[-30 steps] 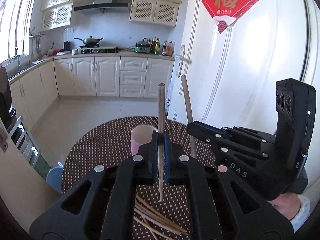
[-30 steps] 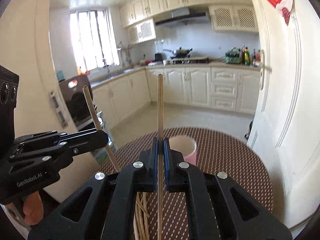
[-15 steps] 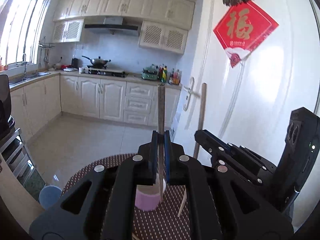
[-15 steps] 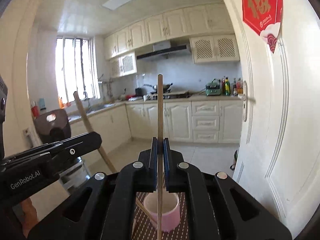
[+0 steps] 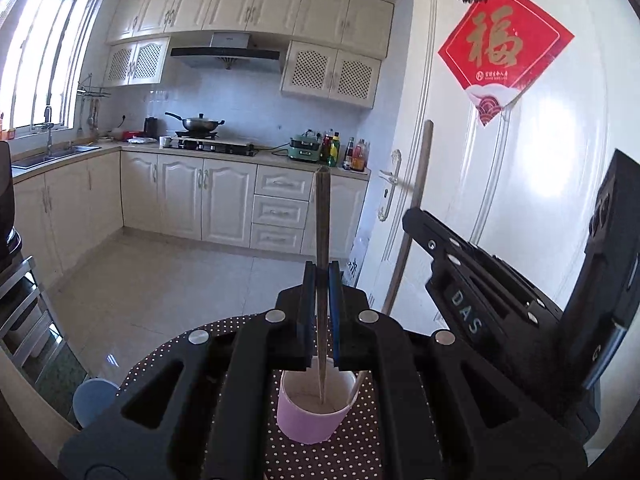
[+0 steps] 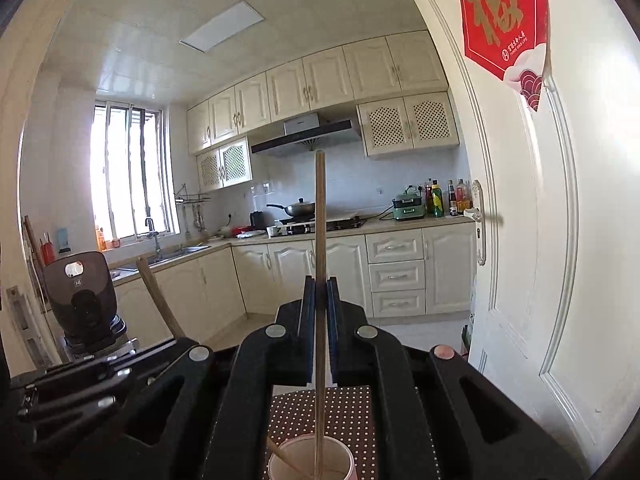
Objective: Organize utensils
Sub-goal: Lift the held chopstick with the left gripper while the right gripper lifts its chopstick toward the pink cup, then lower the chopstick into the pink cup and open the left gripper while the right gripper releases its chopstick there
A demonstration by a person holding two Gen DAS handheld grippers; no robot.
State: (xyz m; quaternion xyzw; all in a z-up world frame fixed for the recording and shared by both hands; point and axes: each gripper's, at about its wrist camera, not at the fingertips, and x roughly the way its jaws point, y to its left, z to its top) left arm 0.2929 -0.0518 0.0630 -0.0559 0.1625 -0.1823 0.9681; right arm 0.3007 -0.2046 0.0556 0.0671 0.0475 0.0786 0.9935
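Left gripper [image 5: 320, 280] clamped on upright chopstick [image 5: 321, 240], tip inside pink cup [image 5: 316, 408] on dotted table [image 5: 352, 456]. Right gripper [image 6: 320, 296] clamps second chopstick [image 6: 319, 240], tip seemingly in cup.

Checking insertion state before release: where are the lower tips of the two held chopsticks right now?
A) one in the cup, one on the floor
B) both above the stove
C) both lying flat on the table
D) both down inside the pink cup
D: in the left wrist view the left gripper holds its chopstick with the tip inside the pink cup; in the right wrist view the right gripper's chopstick also runs into the cup.
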